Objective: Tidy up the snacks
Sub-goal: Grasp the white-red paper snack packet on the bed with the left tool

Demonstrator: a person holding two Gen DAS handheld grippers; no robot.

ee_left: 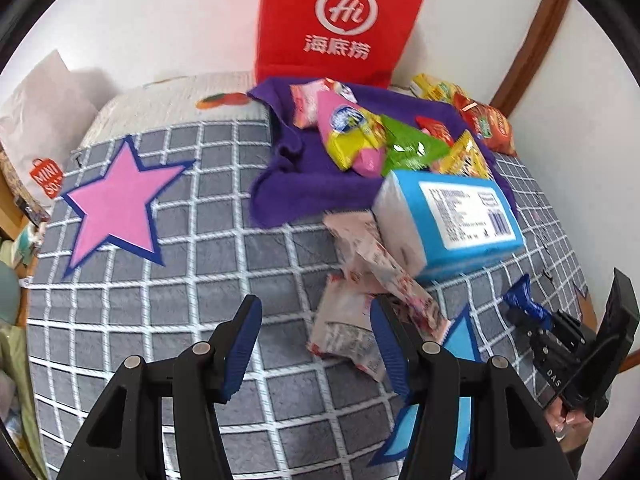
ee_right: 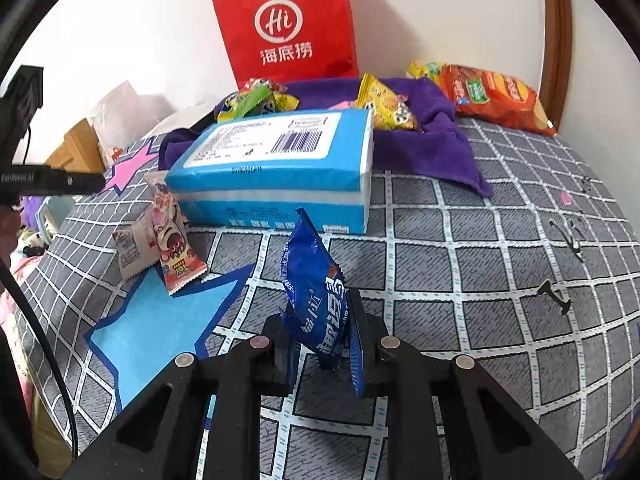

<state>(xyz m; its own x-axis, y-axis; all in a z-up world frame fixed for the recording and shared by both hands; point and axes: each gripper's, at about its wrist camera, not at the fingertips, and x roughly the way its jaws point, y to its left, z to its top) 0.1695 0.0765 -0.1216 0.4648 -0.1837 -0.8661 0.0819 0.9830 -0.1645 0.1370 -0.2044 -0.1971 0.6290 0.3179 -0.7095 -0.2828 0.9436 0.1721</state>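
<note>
The small blue foil snack packet (ee_right: 316,300) is gripped upright by the right gripper (ee_right: 320,356), long axis toward 12 o'clock. Open checked bedspread (ee_right: 460,280) is seen at 3 o'clock. The left gripper (ee_left: 316,344) is held open above it.

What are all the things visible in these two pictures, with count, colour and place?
paper carrier bag: one, red with white logo, upright against the wall behind the snacks
towel: one, purple, crumpled on the bed under the snack pile
flat wrapped box: one, light blue and white, lying in front of the towel
small snack packets: several, pink, yellow, green, heaped on the towel
crisp bag: one, orange-red, far right by the wall
pale cartoon sachets: two or so, white-pink, left of the box
checked bedcover: one, grey, with star patches
foil snack packet: one, dark blue, gripped
left gripper: jaws open, empty
right gripper: jaws shut on the foil packet
</note>
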